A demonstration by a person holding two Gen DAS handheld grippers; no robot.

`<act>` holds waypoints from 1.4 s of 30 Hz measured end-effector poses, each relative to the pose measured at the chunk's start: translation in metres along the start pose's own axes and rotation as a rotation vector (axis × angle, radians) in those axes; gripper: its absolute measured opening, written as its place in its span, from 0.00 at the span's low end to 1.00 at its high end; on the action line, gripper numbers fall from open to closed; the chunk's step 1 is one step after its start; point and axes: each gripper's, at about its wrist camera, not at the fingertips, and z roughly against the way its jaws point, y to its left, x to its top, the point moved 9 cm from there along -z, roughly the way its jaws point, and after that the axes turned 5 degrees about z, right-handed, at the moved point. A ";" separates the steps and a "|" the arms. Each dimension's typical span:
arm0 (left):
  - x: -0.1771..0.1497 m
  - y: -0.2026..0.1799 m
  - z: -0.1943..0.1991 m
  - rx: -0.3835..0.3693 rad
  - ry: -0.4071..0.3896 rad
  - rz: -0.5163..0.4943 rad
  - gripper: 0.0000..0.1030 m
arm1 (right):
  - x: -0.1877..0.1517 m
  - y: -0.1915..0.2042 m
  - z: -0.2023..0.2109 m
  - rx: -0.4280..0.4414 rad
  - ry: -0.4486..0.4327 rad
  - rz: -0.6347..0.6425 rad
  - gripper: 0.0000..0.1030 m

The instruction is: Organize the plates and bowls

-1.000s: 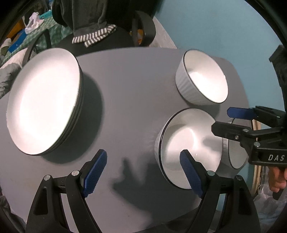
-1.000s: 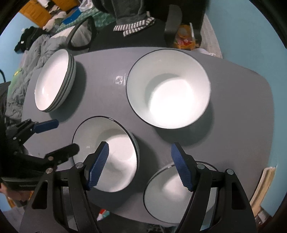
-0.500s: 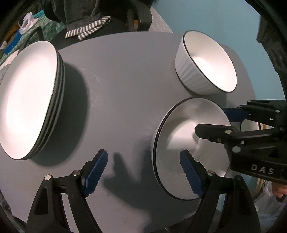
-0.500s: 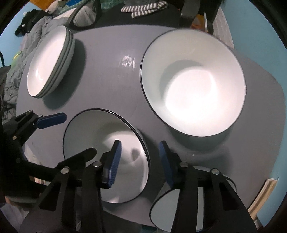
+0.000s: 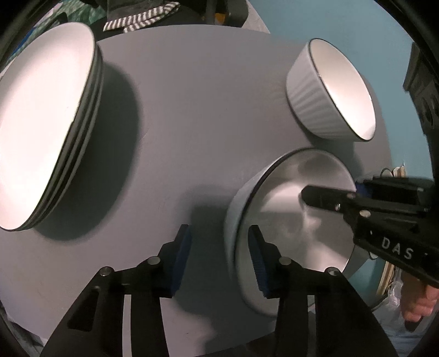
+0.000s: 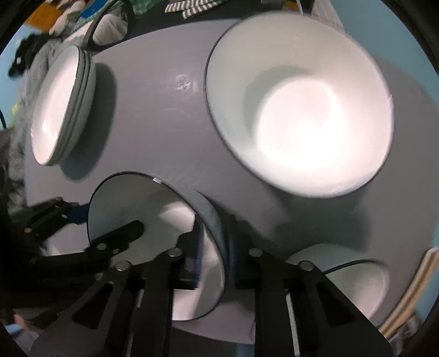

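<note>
A white bowl with a dark rim (image 5: 299, 219) sits at the near right of the grey table (image 5: 197, 115); it also shows in the right wrist view (image 6: 153, 219). My right gripper (image 6: 215, 256) is shut on this bowl's right rim, one finger inside and one outside. My left gripper (image 5: 219, 258) is half closed, empty, its right finger against the bowl's left wall. A stack of white plates (image 5: 41, 120) stands at the left (image 6: 60, 107). A larger ribbed white bowl (image 5: 332, 93) sits at the far right (image 6: 299, 109). A third bowl (image 6: 354, 285) sits at the near right edge.
Clothes and a striped cloth (image 5: 140, 20) lie behind the table. A teal wall (image 5: 343, 22) stands at the right. Flat wooden items (image 6: 411, 291) lean beside the table's right edge. Bare grey tabletop lies between the plates and the bowls.
My right gripper has closed on the near bowl's rim. My left gripper has narrowed and moved in toward the bowl's left wall. Both cameras have moved closer to the table.
</note>
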 end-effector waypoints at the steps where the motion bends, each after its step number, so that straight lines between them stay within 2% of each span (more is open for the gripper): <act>1: 0.000 0.001 0.001 -0.001 0.001 0.000 0.41 | -0.001 0.002 -0.001 0.028 0.003 -0.022 0.14; 6: -0.003 0.013 0.010 0.004 0.001 -0.003 0.39 | -0.006 0.008 -0.006 0.032 -0.003 -0.056 0.14; 10: 0.004 0.019 0.008 0.010 0.024 0.005 0.29 | -0.013 0.008 -0.007 0.031 -0.002 -0.073 0.14; 13: 0.004 0.019 0.009 -0.016 0.031 0.010 0.29 | -0.019 0.003 -0.007 0.035 -0.002 -0.095 0.14; 19: 0.003 0.006 0.007 -0.012 0.048 -0.022 0.28 | -0.028 -0.010 -0.001 0.059 -0.043 -0.163 0.14; 23: 0.007 -0.001 0.001 0.006 0.058 -0.050 0.28 | -0.025 -0.018 0.005 0.013 -0.089 -0.170 0.14; 24: -0.005 0.004 0.000 0.004 0.059 -0.055 0.28 | -0.026 -0.019 0.006 0.000 -0.093 -0.161 0.15; 26: -0.008 0.001 -0.001 0.000 0.058 -0.062 0.28 | -0.026 -0.020 0.007 -0.009 -0.095 -0.150 0.16; 28: 0.000 0.000 -0.007 -0.002 0.061 -0.067 0.28 | -0.030 -0.021 0.005 -0.017 -0.095 -0.153 0.16; 33: -0.003 0.001 -0.009 -0.006 0.065 -0.078 0.28 | -0.035 -0.012 -0.002 0.057 -0.059 -0.209 0.16; 36: -0.002 0.004 -0.011 -0.010 0.069 -0.077 0.28 | -0.035 0.003 0.001 0.067 -0.046 -0.223 0.16; 38: -0.002 0.003 -0.012 -0.023 0.071 -0.075 0.24 | -0.035 0.005 -0.001 0.077 -0.034 -0.235 0.16; 40: -0.001 0.001 -0.012 -0.045 0.083 -0.065 0.16 | -0.035 0.012 -0.004 0.108 -0.018 -0.235 0.14; 42: 0.000 0.001 -0.011 -0.039 0.081 -0.065 0.16 | -0.033 0.014 -0.005 0.095 -0.020 -0.215 0.14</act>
